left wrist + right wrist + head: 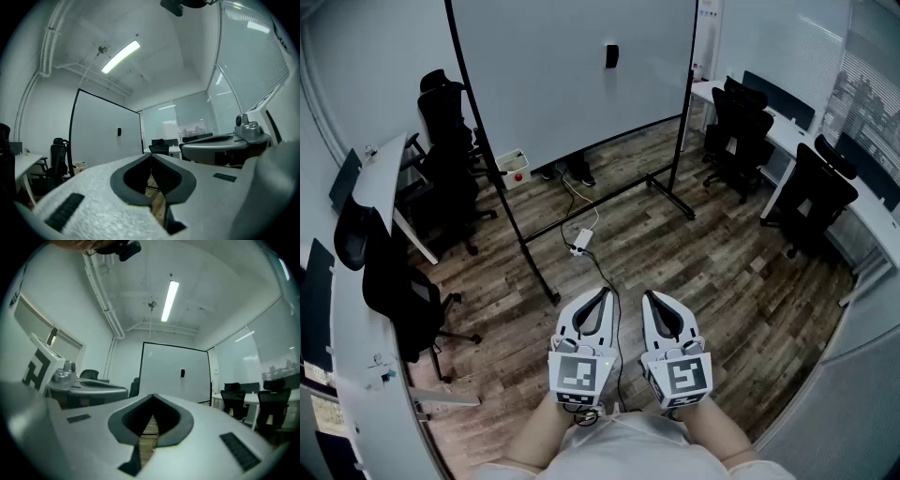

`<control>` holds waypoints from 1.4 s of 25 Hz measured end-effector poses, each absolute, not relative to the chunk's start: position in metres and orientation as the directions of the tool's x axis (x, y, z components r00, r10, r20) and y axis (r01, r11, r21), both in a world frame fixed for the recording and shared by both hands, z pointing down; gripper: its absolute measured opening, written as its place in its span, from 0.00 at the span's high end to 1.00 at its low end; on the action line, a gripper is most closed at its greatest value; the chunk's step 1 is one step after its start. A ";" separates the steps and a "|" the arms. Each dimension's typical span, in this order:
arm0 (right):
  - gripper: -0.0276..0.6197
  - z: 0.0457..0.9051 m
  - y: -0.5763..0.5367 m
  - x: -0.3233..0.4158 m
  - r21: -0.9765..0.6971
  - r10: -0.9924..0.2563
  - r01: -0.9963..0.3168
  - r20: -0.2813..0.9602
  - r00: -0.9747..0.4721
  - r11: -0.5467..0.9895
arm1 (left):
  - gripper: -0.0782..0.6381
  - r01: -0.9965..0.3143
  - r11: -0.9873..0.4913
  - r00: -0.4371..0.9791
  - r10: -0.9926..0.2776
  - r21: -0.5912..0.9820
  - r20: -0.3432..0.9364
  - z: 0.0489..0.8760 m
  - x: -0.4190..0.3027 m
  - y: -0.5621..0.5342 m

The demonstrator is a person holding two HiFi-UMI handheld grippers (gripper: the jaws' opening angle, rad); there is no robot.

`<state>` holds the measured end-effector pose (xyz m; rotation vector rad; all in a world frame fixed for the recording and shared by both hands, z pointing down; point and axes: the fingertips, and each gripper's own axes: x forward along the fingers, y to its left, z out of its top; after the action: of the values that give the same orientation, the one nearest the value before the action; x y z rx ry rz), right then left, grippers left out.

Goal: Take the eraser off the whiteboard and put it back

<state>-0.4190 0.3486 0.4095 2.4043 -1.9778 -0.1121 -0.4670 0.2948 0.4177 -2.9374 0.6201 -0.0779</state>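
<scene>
Black on white, the eraser [611, 56] clings to the far whiteboard [572, 75], right of its centre and well apart from your tools. You hold the left gripper [602, 293] and right gripper [651, 296] side by side, near, over the wood floor [722, 272], both clenched on nothing.
</scene>
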 end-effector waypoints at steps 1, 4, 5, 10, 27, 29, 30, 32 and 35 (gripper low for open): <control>0.92 0.411 0.348 -0.419 0.063 -0.981 -0.979 -0.035 0.192 -0.194 | 0.87 -0.399 -0.906 0.913 -0.406 -0.143 0.021 0.418 -0.467 0.293; 0.92 0.414 0.344 -0.418 0.056 -0.981 -0.979 -0.025 0.193 -0.195 | 0.87 -0.400 -0.906 0.913 -0.407 -0.136 0.022 0.418 -0.468 0.288; 0.92 0.414 0.343 -0.418 0.056 -0.981 -0.979 -0.022 0.194 -0.195 | 0.87 -0.400 -0.907 0.914 -0.406 -0.135 0.022 0.419 -0.469 0.287; 0.92 0.417 0.335 -0.421 0.049 -0.981 -0.980 -0.010 0.191 -0.192 | 0.87 -0.406 -0.906 0.912 -0.411 -0.119 0.014 0.419 -0.472 0.277; 0.91 0.433 0.287 -0.421 0.004 -0.956 -0.956 0.000 0.294 -0.294 | 0.87 -0.395 -0.918 0.918 -0.396 -0.023 0.020 0.442 -0.497 0.204; 0.91 0.433 0.279 -0.413 0.006 -0.956 -0.956 -0.001 0.293 -0.293 | 0.87 -0.395 -0.918 0.918 -0.395 -0.018 0.018 0.443 -0.490 0.196; 0.91 0.435 0.275 -0.408 0.006 -0.956 -0.956 -0.001 0.292 -0.292 | 0.87 -0.397 -0.918 0.918 -0.397 -0.016 0.018 0.443 -0.485 0.193; 0.91 0.436 0.268 -0.393 0.002 -0.957 -0.957 -0.004 0.288 -0.288 | 0.87 -0.406 -0.914 0.914 -0.406 -0.020 0.019 0.444 -0.472 0.185; 0.91 0.435 0.256 -0.365 0.012 -0.961 -0.961 -0.031 0.276 -0.276 | 0.87 -0.420 -0.907 0.907 -0.421 -0.026 0.022 0.448 -0.446 0.173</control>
<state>-0.3650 0.2561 0.4346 2.5163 -1.8956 -0.0496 -0.4465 0.1728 0.4478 -3.0474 0.6719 -0.0423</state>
